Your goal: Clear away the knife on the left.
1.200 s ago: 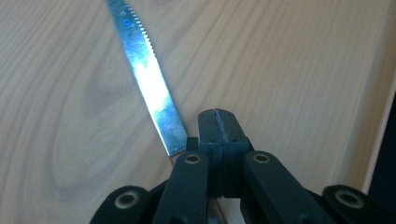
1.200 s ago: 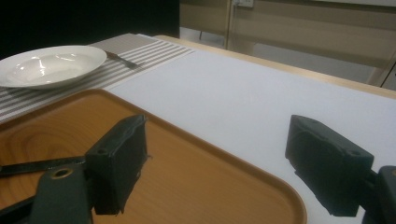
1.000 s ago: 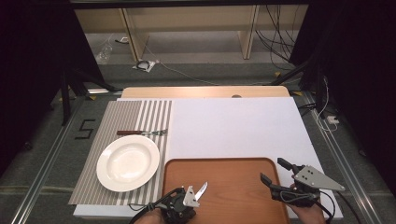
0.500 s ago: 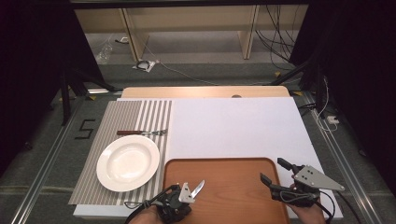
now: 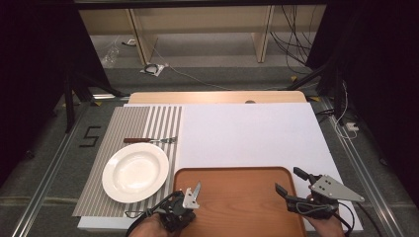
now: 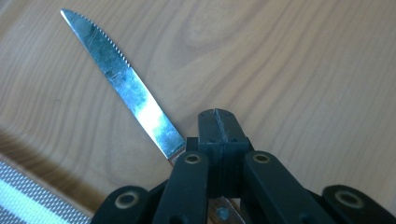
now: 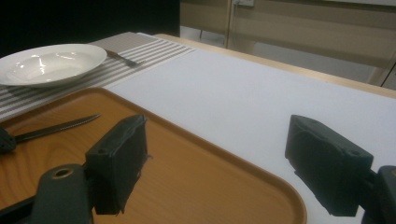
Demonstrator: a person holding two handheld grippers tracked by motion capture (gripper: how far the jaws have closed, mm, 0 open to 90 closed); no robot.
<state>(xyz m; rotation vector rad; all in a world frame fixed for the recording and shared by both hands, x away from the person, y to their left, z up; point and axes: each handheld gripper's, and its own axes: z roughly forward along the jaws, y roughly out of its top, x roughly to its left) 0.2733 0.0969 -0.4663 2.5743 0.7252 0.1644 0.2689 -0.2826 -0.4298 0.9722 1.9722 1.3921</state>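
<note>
Since a second ago our left gripper [image 5: 190, 197], fingers clamped on the knife [image 6: 122, 84], drifted left over the tray [image 5: 237, 207]; right gripper [image 5: 291, 185] idles wide.

Left tool [image 6: 218, 122] clamped on knife [image 6: 122, 79], apparently at handle, over wooden tray [image 6: 303, 70].

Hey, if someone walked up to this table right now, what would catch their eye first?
Probably the serrated knife, clamped in the shut left gripper over the near left corner of the wooden tray. Next, the white plate on the striped placemat to the tray's left, with a fork lying just beyond it. The right gripper is at the tray's right edge, jaws wide open and holding nothing.
</note>
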